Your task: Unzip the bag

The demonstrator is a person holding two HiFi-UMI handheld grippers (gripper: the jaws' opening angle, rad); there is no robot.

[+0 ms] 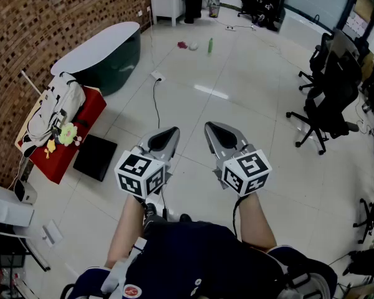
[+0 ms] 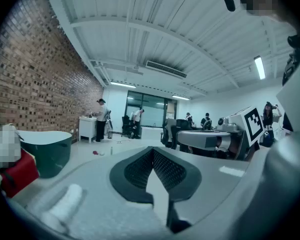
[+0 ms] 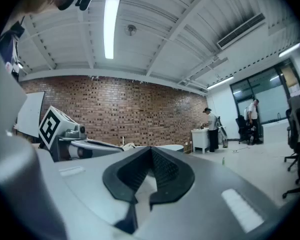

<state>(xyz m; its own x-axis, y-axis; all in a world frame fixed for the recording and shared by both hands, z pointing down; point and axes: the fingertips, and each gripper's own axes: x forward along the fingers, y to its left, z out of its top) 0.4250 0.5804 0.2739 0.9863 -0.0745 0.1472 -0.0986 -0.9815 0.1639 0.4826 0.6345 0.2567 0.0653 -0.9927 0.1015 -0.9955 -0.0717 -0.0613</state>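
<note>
A white backpack (image 1: 55, 108) lies on a low red table (image 1: 81, 126) by the brick wall, far left in the head view, with a yellow-green flower toy beside it. Both grippers hang in the air over the tiled floor, well to the right of the bag and apart from it. My left gripper (image 1: 172, 130) is shut with nothing between its jaws; its own view shows the pads (image 2: 153, 151) meeting. My right gripper (image 1: 209, 126) is also shut and holds nothing, its tips (image 3: 151, 151) closed. Each gripper view shows the other gripper alongside.
A dark green tub with a white top (image 1: 103, 48) stands behind the red table. A black flat case (image 1: 95, 156) lies on the floor next to the table. A cable (image 1: 156, 101) runs across the tiles. Black office chairs (image 1: 327, 98) stand at right. People stand at a white cabinet (image 1: 168, 2).
</note>
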